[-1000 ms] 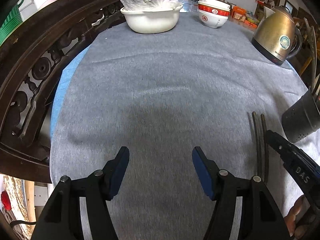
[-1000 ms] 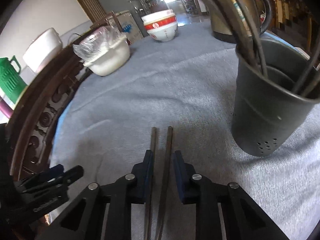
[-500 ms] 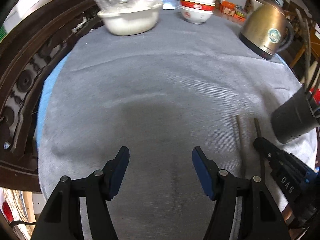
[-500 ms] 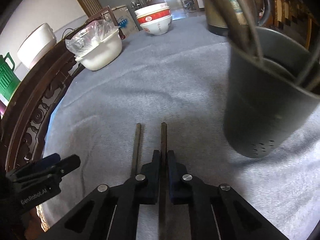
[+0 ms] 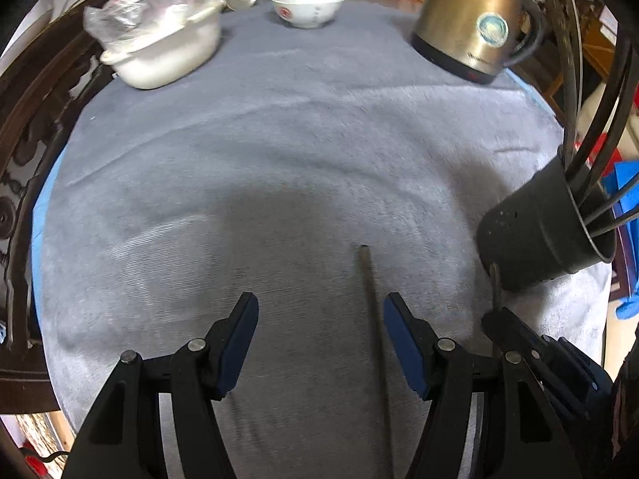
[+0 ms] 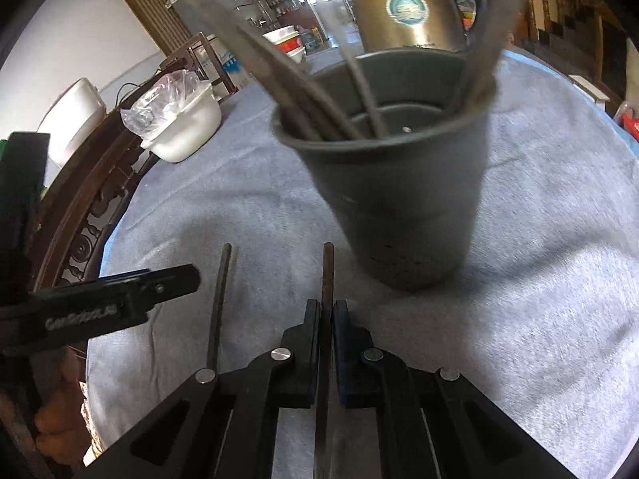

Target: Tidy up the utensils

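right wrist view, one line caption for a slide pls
Right gripper shut on one chopstick before the dark utensil holder; second chopstick lies on the grey cloth.

left gripper (image 5: pixel 320 335) agape, right gripper (image 6: pixel 326 311) clamped (pointing down)

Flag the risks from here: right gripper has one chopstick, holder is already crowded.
1. The right gripper pinches one thin chopstick near its middle; it may pivot or slip in the pads.
2. The dark utensil holder already holds several leaning utensils, so the tip could catch on them or on the rim and nudge the holder.
3. The second chopstick lies between the open left gripper fingers, close to the right; the grippers could collide.
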A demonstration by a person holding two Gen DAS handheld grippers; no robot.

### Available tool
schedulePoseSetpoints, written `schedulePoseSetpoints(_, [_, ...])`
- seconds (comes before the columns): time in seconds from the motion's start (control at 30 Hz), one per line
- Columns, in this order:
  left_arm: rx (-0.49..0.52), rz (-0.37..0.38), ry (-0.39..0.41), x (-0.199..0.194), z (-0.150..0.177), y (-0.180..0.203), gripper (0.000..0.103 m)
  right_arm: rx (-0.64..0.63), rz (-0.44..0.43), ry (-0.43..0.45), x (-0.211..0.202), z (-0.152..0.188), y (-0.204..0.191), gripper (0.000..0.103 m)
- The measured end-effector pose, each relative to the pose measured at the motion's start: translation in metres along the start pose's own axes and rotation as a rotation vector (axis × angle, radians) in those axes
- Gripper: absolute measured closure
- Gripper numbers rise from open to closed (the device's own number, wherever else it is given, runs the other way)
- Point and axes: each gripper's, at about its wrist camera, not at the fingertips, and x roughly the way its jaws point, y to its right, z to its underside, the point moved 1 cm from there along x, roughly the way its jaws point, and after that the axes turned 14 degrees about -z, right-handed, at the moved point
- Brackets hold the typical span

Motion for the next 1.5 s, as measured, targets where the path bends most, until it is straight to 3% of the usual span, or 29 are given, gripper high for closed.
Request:
schedulePoseSetpoints(0.1, [0.017,-0.010,-0.028,0.008,-0.002,0.009,0.043,0.019,-0.013,-0.008,-0.002,0.003,0.003,0.096])
schedulePoseSetpoints(0.23, [0.032,0.026,-0.076,0.020,-0.004,0.016,0.071,0.030,-0.028,-0.013,-0.002,0.007,0.007,0.096])
schedulePoseSetpoints(0.33, [0.044,0.040,-0.053,0.021,-0.006,0.019,0.093,0.041,-0.049,-0.008,-0.004,0.006,0.008,0.096])
schedulePoseSetpoints(0.37, [0.030,0.071,-0.060,0.022,-0.006,0.017,0.095,0.046,-0.055,-0.003,-0.005,0.006,0.008,0.096])
schedulePoseSetpoints(0.83, [-0.025,0.119,0.117,-0.055,0.015,-0.013,0.098,0.020,-0.099,0.081,-0.038,0.007,-0.022,0.096])
schedulePoseSetpoints(1.23, [-0.012,0.011,0.278,-0.110,0.042,-0.020,0.097,-0.018,-0.104,0.150,-0.069,0.014,-0.052,0.096])
schedulePoseSetpoints(1.5, [-0.023,-0.022,0.364,-0.148,0.062,-0.027,0.097,-0.053,-0.115,0.216,-0.099,0.024,-0.072,0.096])
